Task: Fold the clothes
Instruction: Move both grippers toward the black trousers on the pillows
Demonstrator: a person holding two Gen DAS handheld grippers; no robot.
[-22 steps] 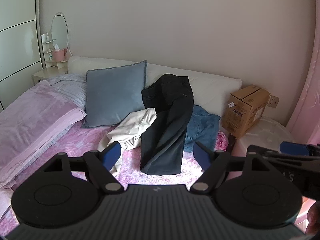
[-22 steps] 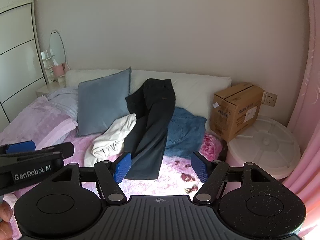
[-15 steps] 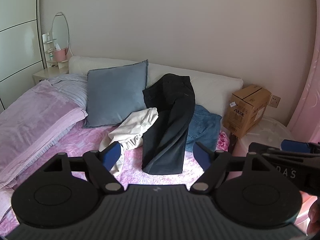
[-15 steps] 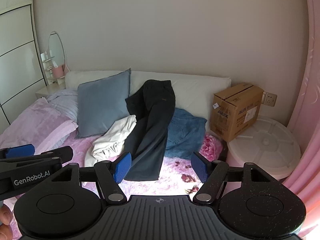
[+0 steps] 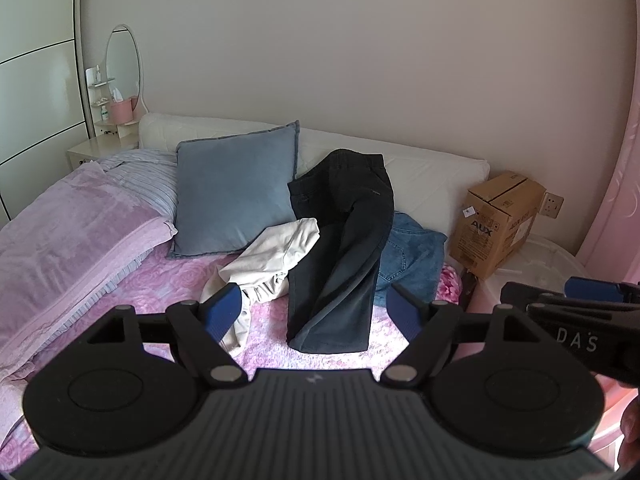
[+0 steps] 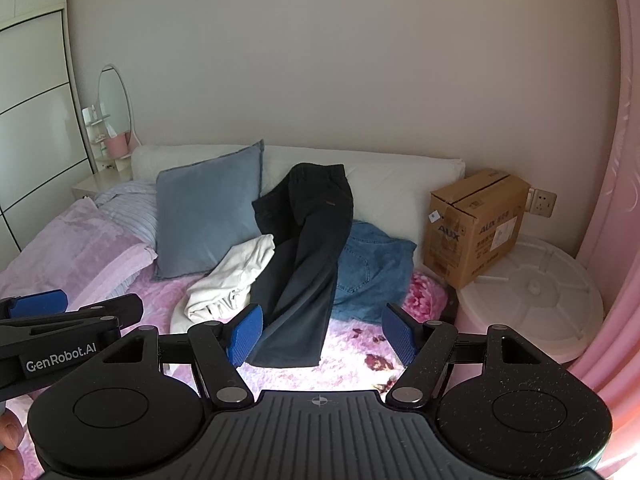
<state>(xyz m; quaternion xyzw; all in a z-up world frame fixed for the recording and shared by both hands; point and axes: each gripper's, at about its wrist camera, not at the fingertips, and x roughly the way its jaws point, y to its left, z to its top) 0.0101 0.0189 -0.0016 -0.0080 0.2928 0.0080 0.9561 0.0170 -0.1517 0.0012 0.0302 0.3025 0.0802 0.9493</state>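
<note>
The left tool (image 5: 316,312) and the right tool (image 6: 322,334) both hover with jaws spread wide, gripping and touching nothing. Well ahead on the bed (image 5: 264,332), black trousers (image 5: 344,248) lie draped over blue jeans (image 5: 412,256), beside a crumpled cream garment (image 5: 272,256).

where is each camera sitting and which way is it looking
Left wrist: rides the left gripper, tilted down at the bed; its open fingers show, the right gripper at the right edge.
Right wrist: rides the right gripper, facing the same bed; its open fingers show, the left gripper and a fingertip at left.
Shared: black trousers, blue pillow, cardboard box.
</note>
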